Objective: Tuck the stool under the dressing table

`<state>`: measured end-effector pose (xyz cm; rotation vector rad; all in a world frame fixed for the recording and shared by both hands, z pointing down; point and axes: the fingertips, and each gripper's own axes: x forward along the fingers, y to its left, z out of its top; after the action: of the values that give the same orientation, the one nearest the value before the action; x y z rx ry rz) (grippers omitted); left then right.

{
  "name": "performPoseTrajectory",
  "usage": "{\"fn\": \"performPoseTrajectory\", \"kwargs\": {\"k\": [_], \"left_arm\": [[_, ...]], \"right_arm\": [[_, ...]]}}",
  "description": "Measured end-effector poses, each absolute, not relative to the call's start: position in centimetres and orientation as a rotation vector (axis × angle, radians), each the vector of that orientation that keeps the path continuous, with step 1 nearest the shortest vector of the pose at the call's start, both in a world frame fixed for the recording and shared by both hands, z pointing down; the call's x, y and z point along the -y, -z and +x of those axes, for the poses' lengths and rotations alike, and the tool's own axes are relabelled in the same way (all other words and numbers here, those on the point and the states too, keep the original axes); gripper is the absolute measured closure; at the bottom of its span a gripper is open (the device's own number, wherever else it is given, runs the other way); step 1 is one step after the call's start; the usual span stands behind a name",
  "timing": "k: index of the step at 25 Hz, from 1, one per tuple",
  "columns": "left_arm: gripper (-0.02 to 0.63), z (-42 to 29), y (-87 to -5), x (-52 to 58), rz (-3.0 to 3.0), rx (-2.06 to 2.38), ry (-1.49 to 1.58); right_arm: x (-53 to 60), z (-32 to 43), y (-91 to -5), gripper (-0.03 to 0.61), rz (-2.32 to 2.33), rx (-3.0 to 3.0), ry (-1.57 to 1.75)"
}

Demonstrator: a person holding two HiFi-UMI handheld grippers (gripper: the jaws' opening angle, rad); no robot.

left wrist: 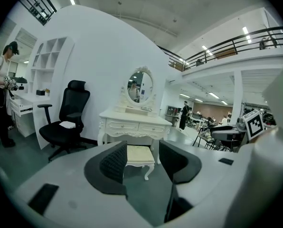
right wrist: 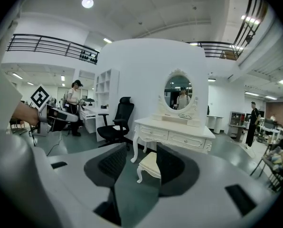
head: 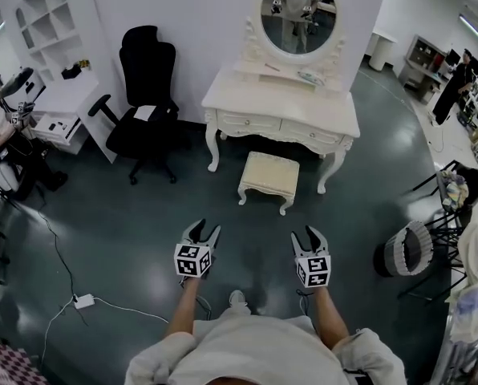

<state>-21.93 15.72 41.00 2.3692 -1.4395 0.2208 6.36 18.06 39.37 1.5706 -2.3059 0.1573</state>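
In the head view, the cream-white carved wooden dressing table (head: 247,96) stood against the white wall with an oval mirror (head: 298,14) on its top. The matching cream padded stool (head: 269,175) stood on the dark green floor (head: 143,223) just in front of the table, its whole seat outside the table's legs and not tucked under. A black mesh office chair (head: 143,107) stood left of the table. Well in front of the table, nearer the person than the stool, the left gripper (head: 205,229) and the right gripper (head: 305,236) were held side by side in the air, both pointing toward the table and touching nothing. In the left gripper view, the two dark ribbed jaws stood moderately apart with nothing gripped; the stool (left wrist: 140,156) showed far off through the gap, in front of the dressing table (left wrist: 134,122), and the office chair (left wrist: 68,122) stood left of the table. In the right gripper view, the jaws were likewise spread and empty. The stool (right wrist: 148,164) appeared in the gap, partly hidden by the right jaw, before the dressing table (right wrist: 174,127), with the office chair (right wrist: 118,122) left of the table.
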Motion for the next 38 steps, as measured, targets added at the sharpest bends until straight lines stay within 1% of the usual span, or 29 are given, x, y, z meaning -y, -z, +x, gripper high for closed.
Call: {"fn": "performPoseTrajectory", "kwargs": {"k": [7, 17, 27, 38], "left_arm": [[0.42, -23.8, -40.6, -10.6, 2.384, 1.43, -0.217], [0.42, -24.4, -40.8, -7.4, 2.4, 1.403, -0.23], [0.42, -23.4, -42.3, -4.4, 2.388, 1.39, -0.245], [0.42, -22.2, -42.4, 5.2, 2.353, 1.426, -0.243]], "right_arm": [[-13.0, 4.5, -39.1, 0.394, 1.582, 2.301, -0.144], [-10.7, 3.2, -39.5, 0.394, 1.583, 2.293, -0.151], [-7.9, 4.2, -41.4, 0.394, 1.593, 2.283, -0.184], [2.3, 5.9, -41.3, 0.394, 1.575, 2.302, -0.185]]}}
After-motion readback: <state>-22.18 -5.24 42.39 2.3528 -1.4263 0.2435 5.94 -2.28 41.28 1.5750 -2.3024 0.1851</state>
